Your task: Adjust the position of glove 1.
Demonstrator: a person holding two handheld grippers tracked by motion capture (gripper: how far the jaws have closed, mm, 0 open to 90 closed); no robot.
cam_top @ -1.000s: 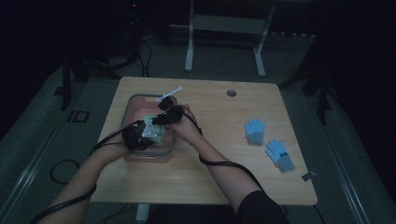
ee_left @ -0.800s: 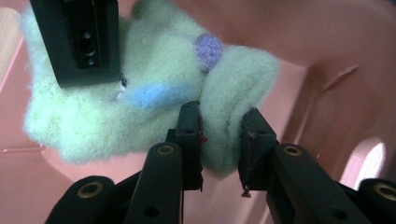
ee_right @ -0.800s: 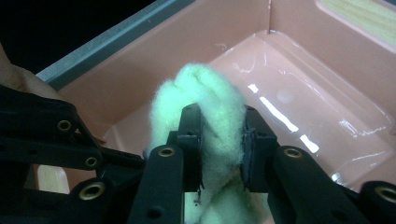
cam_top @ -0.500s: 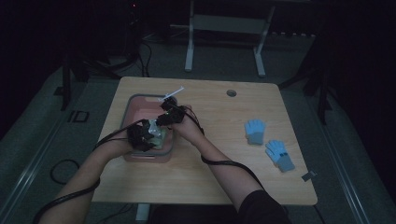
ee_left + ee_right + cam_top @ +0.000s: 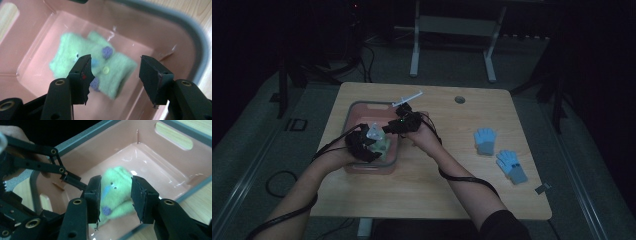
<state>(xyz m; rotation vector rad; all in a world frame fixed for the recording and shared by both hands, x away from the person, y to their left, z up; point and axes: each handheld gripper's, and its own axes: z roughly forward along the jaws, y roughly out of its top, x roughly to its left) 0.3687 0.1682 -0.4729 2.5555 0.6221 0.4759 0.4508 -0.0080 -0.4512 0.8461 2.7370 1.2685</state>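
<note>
A pale green knitted glove with purple and blue dots lies blurred on the floor of a pink bin. My left gripper hangs over it; its jaws have just been opening and nothing is pressed between them. My right gripper also hovers above the glove. Its jaws have just been opening too, and the glove shows through the gap, lower down. In the high view both grippers, left and right, meet over the bin at the table's left.
Two blue gloves lie on the right side of the wooden table. A white syringe-like item rests behind the bin, and a cable hole sits near the far edge. The left gripper's linkage shows close beside my right gripper.
The two grippers have drawn slightly apart over the bin, the right hand edging away and up. The green glove now sits lower, inside the bin.
</note>
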